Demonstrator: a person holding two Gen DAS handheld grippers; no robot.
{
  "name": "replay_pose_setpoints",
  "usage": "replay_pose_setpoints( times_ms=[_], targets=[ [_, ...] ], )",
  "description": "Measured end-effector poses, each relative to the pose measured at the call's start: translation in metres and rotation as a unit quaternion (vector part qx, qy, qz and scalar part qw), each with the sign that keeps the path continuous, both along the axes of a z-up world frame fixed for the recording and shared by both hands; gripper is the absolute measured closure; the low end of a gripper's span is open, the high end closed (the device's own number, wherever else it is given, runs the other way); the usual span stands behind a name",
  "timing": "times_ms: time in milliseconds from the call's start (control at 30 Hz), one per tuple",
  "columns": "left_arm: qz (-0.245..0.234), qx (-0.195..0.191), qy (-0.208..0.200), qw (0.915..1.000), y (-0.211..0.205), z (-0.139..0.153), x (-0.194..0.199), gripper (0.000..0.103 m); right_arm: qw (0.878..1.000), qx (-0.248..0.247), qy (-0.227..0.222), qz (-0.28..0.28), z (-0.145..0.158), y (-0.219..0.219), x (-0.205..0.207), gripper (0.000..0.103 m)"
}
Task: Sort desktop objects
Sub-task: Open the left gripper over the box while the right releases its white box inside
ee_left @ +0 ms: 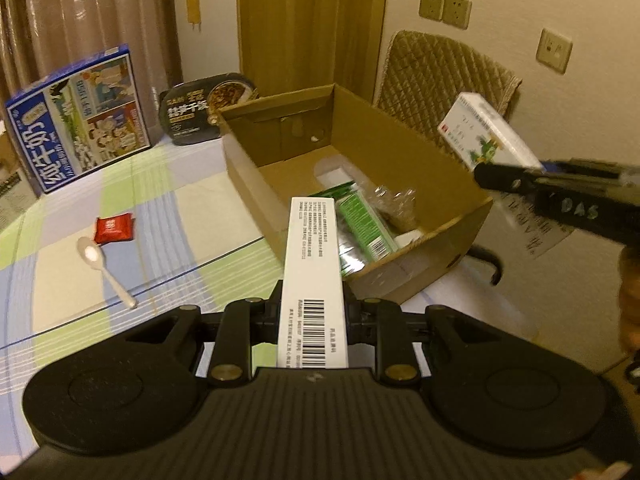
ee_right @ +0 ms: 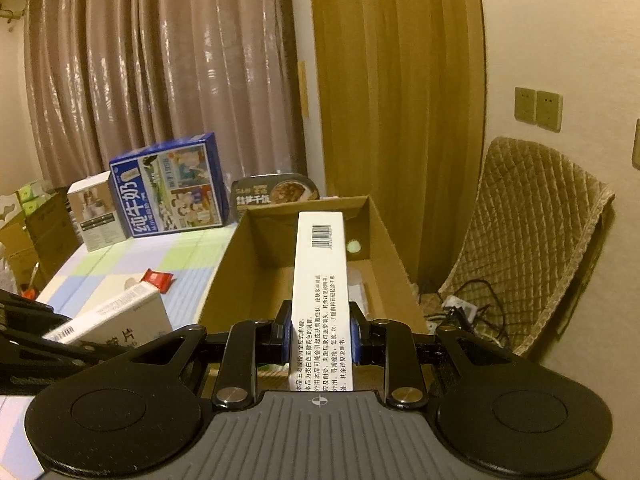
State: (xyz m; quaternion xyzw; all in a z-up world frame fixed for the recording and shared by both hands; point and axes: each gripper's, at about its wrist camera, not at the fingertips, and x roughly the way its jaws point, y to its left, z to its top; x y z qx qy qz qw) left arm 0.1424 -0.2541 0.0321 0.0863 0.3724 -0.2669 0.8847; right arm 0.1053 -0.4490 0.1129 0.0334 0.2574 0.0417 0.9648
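In the left wrist view my left gripper (ee_left: 313,304) is shut on a long white carton with a barcode (ee_left: 314,264), whose far end hangs over the near wall of an open cardboard box (ee_left: 248,168). My right gripper (ee_left: 504,174) comes in from the right above the box's right wall, shut on a white and green carton (ee_left: 486,132). In the right wrist view the right gripper (ee_right: 320,332) clamps that carton (ee_right: 320,280) by its narrow printed side, over the cardboard box (ee_right: 224,280). The left gripper (ee_right: 60,332) and its carton (ee_right: 120,316) show at lower left.
Inside the box lie a green packet (ee_left: 362,224) and clear wrapping (ee_left: 394,200). On the checked tablecloth are a red sachet (ee_left: 114,230) and a spoon (ee_left: 104,268). A blue milk case (ee_left: 80,120) and a black meal tub (ee_left: 208,112) stand behind. A quilted chair (ee_right: 528,240) and a power strip (ee_right: 460,306) lie right.
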Motion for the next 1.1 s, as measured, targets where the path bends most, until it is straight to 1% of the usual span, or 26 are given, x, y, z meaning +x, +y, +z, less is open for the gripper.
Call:
replay_pose_setpoints(
  times_ms=[67,167,333,433,533,667,800,833,867,967,1100],
  targets=[
    [-0.004,-0.01,0.0,0.9999,-0.003,0.005,0.005,0.083,1.0,-0.001,0.001,-0.002,0.0,-0.005,0.006,0.08],
    [-0.008,-0.015,-0.007,0.9998,-0.01,0.013,0.014,0.083,1.0,-0.001,0.002,-0.003,0.0,-0.01,0.016,0.08],
    [-0.015,-0.033,-0.001,0.9993,-0.026,0.019,0.035,0.083,1.0,0.0,0.006,0.001,0.0,-0.014,0.035,0.08],
    [-0.011,-0.058,0.003,0.9982,-0.036,0.023,0.049,0.083,1.0,0.0,0.005,0.003,0.0,-0.015,0.045,0.08],
    [-0.008,-0.069,0.003,0.9976,-0.047,0.023,0.061,0.083,1.0,0.001,0.004,0.004,-0.001,-0.016,0.054,0.08],
    [-0.006,-0.069,0.008,0.9976,-0.062,0.015,0.076,0.083,1.0,0.002,0.006,0.002,-0.003,-0.02,0.064,0.08],
    [0.001,-0.055,0.009,0.9984,-0.071,0.005,0.087,0.082,1.0,0.002,0.011,0.0,-0.008,-0.024,0.071,0.08],
    [0.009,-0.054,0.009,0.9985,-0.071,0.003,0.09,0.076,1.0,0.003,0.014,0.0,-0.01,-0.024,0.072,0.08],
    [0.015,-0.052,0.011,0.9985,-0.069,0.001,0.092,0.072,1.0,0.003,0.015,0.001,-0.012,-0.025,0.073,0.08],
    [0.025,-0.053,0.006,0.9983,-0.061,0.0,0.094,0.071,1.0,0.003,0.021,0.001,-0.018,-0.026,0.074,0.08],
    [0.04,-0.063,0.008,0.9972,-0.046,0.002,0.094,0.071,1.0,0.006,0.03,0.001,-0.025,-0.025,0.076,0.08]
  ],
)
